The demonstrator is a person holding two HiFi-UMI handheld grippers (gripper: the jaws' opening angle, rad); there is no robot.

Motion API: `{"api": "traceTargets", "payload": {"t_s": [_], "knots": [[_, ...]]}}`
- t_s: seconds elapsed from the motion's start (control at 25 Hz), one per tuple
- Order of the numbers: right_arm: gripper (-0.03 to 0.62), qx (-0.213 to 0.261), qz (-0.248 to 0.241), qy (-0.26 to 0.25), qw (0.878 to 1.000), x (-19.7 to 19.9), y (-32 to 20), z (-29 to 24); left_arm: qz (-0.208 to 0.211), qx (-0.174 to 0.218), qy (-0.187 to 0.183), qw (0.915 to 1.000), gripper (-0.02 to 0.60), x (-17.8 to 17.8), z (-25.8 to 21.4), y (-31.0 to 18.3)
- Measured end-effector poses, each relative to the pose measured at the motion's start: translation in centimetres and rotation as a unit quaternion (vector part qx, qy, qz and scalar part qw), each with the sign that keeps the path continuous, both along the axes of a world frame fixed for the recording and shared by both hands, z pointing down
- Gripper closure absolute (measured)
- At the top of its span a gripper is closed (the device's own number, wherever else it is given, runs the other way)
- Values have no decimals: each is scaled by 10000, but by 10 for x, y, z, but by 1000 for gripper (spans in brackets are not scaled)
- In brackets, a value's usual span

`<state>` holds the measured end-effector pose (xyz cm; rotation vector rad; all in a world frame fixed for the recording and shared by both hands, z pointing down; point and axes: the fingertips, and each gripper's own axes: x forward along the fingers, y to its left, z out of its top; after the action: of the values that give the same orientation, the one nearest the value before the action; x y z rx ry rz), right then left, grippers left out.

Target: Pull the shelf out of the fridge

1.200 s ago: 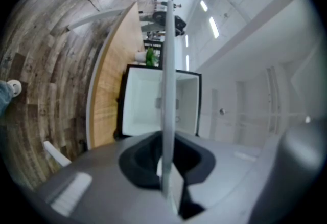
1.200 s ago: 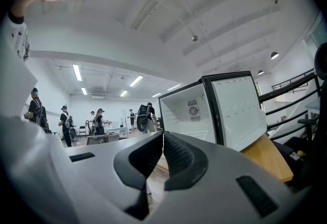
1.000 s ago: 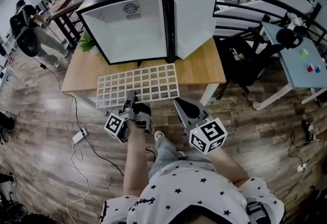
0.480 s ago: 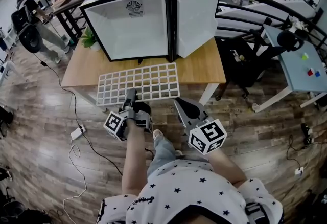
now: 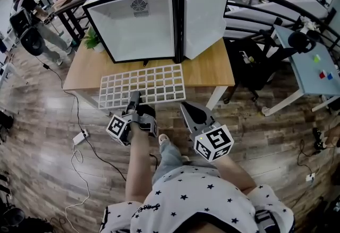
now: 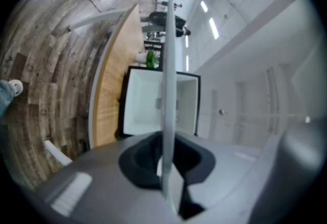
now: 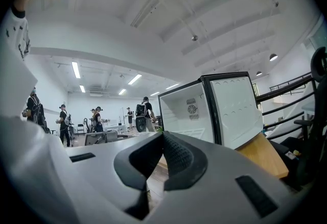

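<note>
White wire shelf (image 5: pixel 142 86) lies flat on the bench (image 5: pixel 212 69) ahead of the left hand-held gripper (image 5: pixel 135 100), which clamps its near edge, its long axis crosswise to that grip, the open fridge (image 5: pixel 138 30) beyond, while the right hand-held gripper (image 5: pixel 186 107) is closed and empty.

On the bench (image 5: pixel 212 69): fridge (image 5: pixel 135 24) at back, door (image 5: pixel 204 16) open rightward; shelf (image 5: pixel 143 85) flat before it, near edge in the left tongs (image 5: pixel 135 100); right tongs (image 5: pixel 187 109) beside, apart.
</note>
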<state>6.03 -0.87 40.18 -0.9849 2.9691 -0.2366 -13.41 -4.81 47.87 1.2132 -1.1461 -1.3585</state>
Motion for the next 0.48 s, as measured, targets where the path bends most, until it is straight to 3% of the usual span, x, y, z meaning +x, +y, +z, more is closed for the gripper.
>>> {"api": "traceTargets", "payload": {"t_s": [0.48], "knots": [[574,11,-20,-19,10000,-3,0,1,52,-11,45,10000,551,0,3,-4]]}}
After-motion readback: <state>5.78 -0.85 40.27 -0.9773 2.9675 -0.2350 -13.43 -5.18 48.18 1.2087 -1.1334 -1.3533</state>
